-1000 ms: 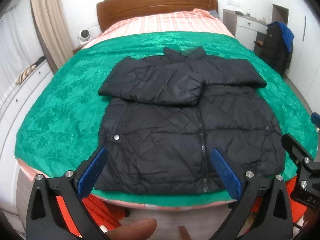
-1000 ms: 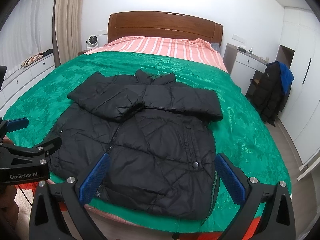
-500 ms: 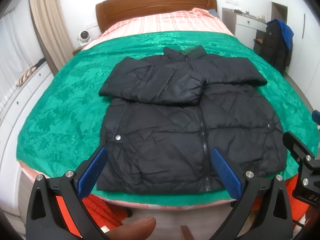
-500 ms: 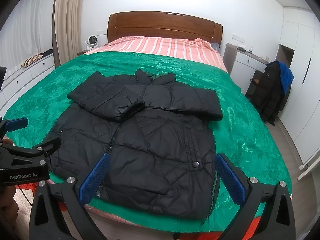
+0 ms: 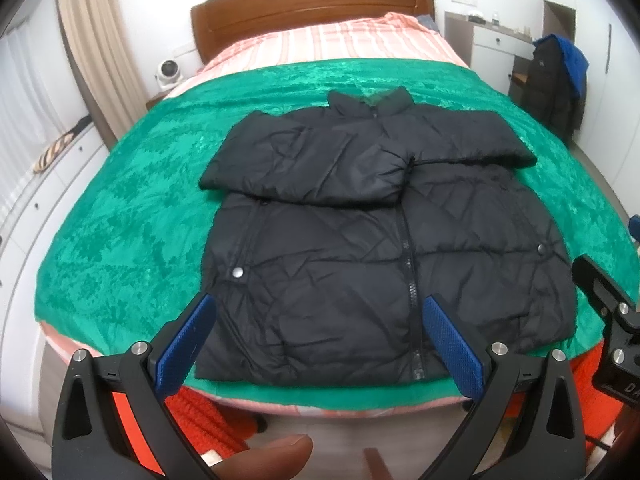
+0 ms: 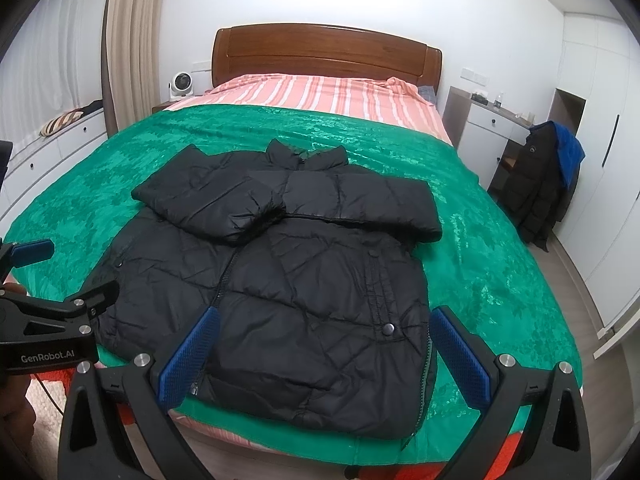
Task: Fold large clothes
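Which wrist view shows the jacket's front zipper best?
The left wrist view: the zipper runs nearly straight down the black jacket, visible from below the folded sleeves to the hem. In the right wrist view the zipper appears obliquely, and a blue finger pad covers its lower end.

Left gripper (image 5: 318,344): jaws spread wide, blue-padded fingers (image 5: 186,342) angled outward on black arms, nothing held between them. Fingertip of the holding hand (image 5: 266,458) visible at the lower edge, beneath the gripper body. Seen from the right wrist view as a black clamp at the far left (image 6: 30,264), one blue pad raised above the black arm.

Right gripper (image 6: 320,352): jaws likewise spread wide, blue pads (image 6: 460,354) facing inward, empty. Seen from the left wrist view as a black arm entering at the far right edge (image 5: 612,312). Both grippers level, side by side, pointing forward.
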`<act>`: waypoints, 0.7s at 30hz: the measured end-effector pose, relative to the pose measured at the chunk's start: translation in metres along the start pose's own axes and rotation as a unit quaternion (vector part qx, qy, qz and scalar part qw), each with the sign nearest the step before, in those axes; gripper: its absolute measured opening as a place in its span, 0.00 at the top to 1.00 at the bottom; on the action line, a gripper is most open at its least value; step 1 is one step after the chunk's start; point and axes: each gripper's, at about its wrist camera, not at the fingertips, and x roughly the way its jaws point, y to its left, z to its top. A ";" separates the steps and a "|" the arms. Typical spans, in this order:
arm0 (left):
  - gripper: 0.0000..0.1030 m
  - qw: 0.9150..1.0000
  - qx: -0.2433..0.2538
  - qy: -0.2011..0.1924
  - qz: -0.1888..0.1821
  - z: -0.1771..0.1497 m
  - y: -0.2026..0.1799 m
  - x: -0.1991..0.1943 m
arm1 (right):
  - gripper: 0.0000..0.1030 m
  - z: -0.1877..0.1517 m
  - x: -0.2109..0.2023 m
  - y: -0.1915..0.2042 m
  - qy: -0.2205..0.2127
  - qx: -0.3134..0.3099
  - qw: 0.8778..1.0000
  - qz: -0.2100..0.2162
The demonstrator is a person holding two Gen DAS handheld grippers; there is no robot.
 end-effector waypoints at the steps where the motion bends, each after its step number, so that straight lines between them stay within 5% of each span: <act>1: 0.00 1.000 0.000 0.000 0.000 0.000 0.000 0.000 | 0.00 0.000 0.000 0.000 0.000 0.001 1.000 0.000; 21: 0.00 1.000 0.000 0.002 0.000 0.000 0.000 0.000 | 0.00 -0.001 0.001 0.000 0.001 0.001 1.000 0.000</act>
